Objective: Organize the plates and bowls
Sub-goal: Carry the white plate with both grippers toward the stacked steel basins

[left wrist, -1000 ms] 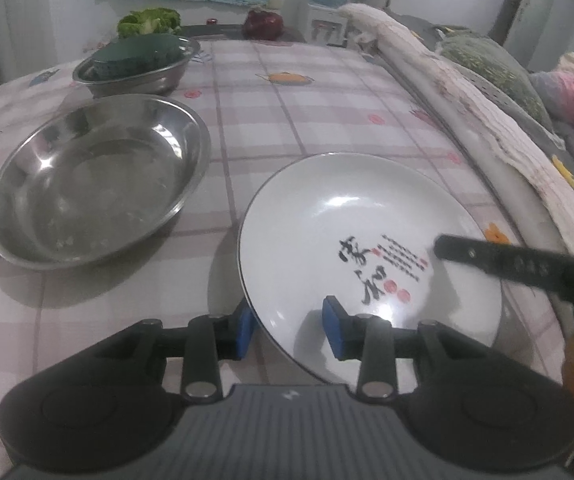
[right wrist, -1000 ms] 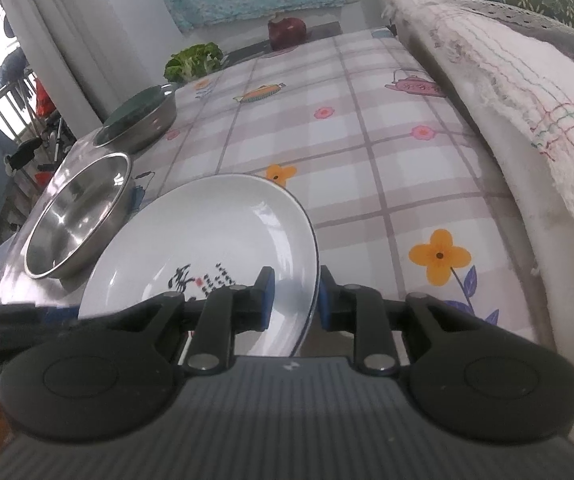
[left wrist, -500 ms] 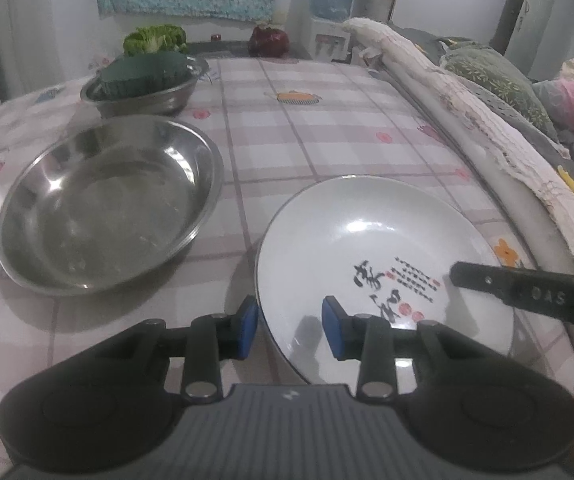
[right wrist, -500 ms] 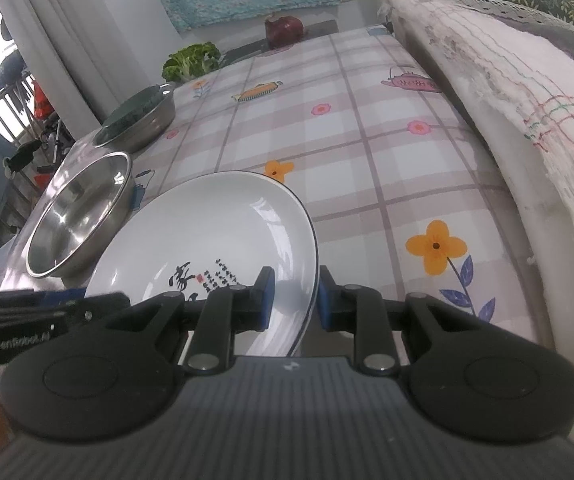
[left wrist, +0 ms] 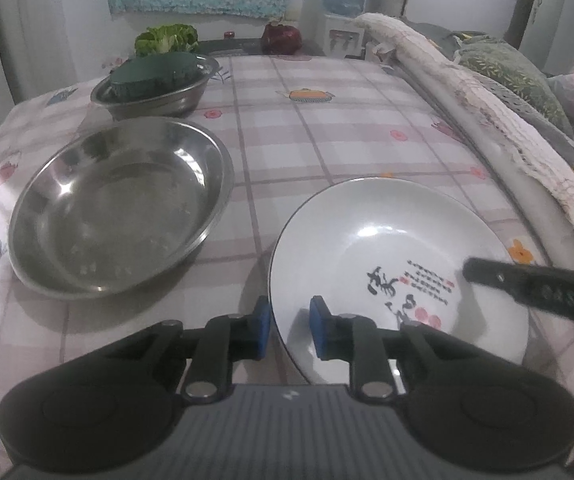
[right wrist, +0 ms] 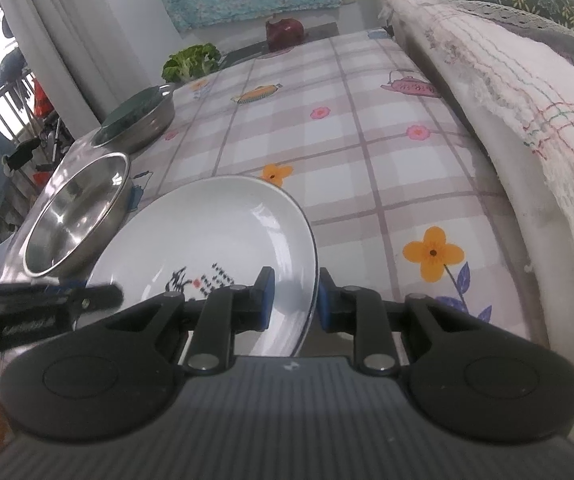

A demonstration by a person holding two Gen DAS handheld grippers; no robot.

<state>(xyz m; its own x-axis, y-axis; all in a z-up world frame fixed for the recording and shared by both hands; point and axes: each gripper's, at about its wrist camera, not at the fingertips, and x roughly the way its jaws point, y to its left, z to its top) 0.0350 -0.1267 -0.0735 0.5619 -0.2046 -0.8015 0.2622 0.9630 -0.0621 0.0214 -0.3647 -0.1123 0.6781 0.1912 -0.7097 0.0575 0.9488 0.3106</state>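
A white plate [left wrist: 387,248] with black and red writing is held at two rims. My left gripper [left wrist: 287,326] is shut on its near-left rim. My right gripper [right wrist: 293,300] is shut on its right rim, and the plate [right wrist: 215,232] looks lifted a little off the tablecloth. A large empty steel bowl [left wrist: 119,200] sits to the left of the plate; it also shows in the right wrist view [right wrist: 75,216]. A smaller steel bowl [left wrist: 159,88] holding a dark green bowl stands behind it.
The table has a checked floral cloth [left wrist: 327,136]. A rolled white blanket and bedding [left wrist: 487,92] line its right edge. Green vegetables [left wrist: 167,38] and a dark red object [left wrist: 281,38] lie at the far end. A curtain [right wrist: 59,40] hangs at the left.
Both grippers have kept hold of the plate. The left wrist view has drawn back and risen a little, so the plate and the steel bowl sit lower in it.
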